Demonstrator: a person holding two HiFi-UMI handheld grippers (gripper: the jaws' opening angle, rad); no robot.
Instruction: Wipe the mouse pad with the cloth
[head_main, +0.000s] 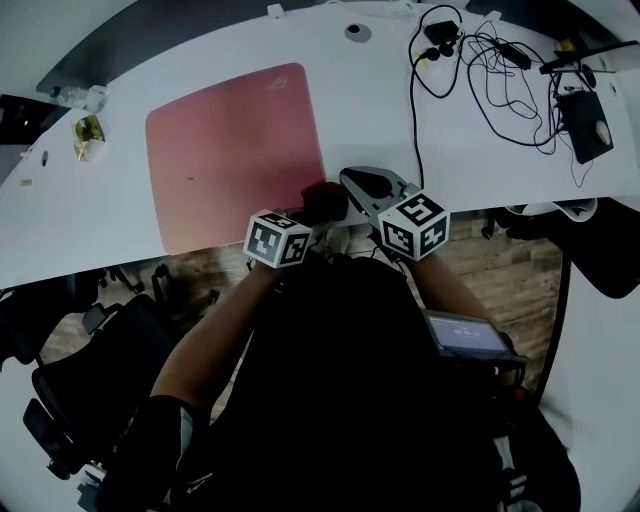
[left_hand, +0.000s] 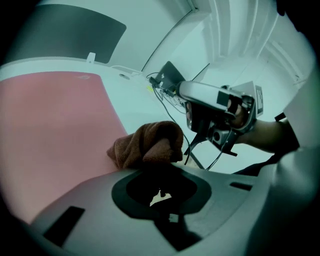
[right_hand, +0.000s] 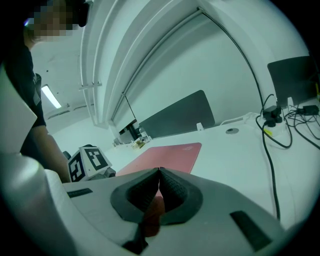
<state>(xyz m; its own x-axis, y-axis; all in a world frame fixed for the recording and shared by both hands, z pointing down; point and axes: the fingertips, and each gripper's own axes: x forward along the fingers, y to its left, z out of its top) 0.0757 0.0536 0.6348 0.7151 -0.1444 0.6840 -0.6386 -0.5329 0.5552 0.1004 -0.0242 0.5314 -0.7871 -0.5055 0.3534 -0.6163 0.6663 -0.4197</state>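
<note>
A pink mouse pad (head_main: 235, 150) lies flat on the white desk (head_main: 90, 215); it also shows in the left gripper view (left_hand: 50, 125) and the right gripper view (right_hand: 165, 155). A bunched brown cloth (head_main: 325, 200) sits at the pad's near right corner, by the desk's front edge. My left gripper (head_main: 314, 218) is shut on the cloth (left_hand: 147, 145), which bulges out beyond its jaws (left_hand: 155, 170). My right gripper (head_main: 352, 180) hovers just right of the cloth, its ribbed jaws shut (right_hand: 159, 172) with nothing gripped at the tips.
Tangled black cables (head_main: 480, 70) and a black device (head_main: 590, 125) lie at the desk's far right. A round grommet (head_main: 358, 32) is at the back, a small gold object (head_main: 88, 135) at the left. A grey divider panel (right_hand: 175, 117) stands behind the desk. A chair (head_main: 90, 370) is below left.
</note>
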